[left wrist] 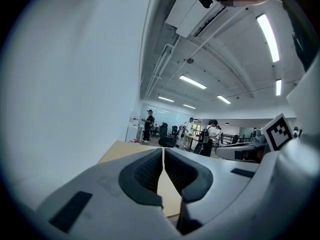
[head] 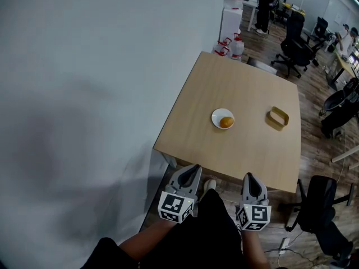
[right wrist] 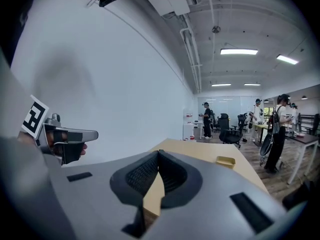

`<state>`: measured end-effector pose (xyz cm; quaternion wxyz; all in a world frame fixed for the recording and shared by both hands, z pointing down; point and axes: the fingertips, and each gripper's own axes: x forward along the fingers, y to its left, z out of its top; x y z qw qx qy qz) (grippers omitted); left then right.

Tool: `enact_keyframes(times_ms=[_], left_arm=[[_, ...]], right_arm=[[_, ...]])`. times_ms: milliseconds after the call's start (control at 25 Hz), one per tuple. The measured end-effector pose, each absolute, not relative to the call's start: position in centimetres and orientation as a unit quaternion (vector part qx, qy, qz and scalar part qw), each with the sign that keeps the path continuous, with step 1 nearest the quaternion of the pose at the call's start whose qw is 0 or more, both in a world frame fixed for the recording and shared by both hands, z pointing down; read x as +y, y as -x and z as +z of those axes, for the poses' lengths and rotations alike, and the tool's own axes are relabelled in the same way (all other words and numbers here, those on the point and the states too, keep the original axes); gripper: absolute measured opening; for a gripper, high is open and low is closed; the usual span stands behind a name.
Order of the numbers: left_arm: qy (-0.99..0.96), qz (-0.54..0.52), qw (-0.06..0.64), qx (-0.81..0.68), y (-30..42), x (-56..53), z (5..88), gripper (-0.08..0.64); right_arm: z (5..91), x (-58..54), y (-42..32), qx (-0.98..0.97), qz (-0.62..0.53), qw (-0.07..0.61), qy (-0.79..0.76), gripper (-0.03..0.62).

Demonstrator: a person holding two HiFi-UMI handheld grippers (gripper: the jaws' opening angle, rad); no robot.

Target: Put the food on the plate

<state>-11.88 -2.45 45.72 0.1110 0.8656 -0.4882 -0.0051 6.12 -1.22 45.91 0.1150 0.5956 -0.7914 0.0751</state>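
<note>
Well ahead of the left gripper and right gripper, the food already sits on the plate — placing looks done. Both hang pinched together, empty (short of the table); nothing further seems needed.

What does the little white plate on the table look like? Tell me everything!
The plate is small, round and plain white, with a smooth surface; whether it is ceramic or plastic cannot be told from here. It lies flat near the middle of the light wooden table. One rounded orange-yellow piece of food sits on it, a bit off centre toward the near right side. A tan rectangular tray lies to its right, not touching it. Nothing else touches the plate.
</note>
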Motion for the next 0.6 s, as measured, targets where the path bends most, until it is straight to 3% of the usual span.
enact_keyframes(times_ms=[600], left_arm=[[-0.869,-0.005,0.125,-0.48,11.8,-3.9,46.4,0.025]], right_arm=[[45.6,-2.2,-6.8,-0.784,0.071,0.114,-0.606,0.06]])
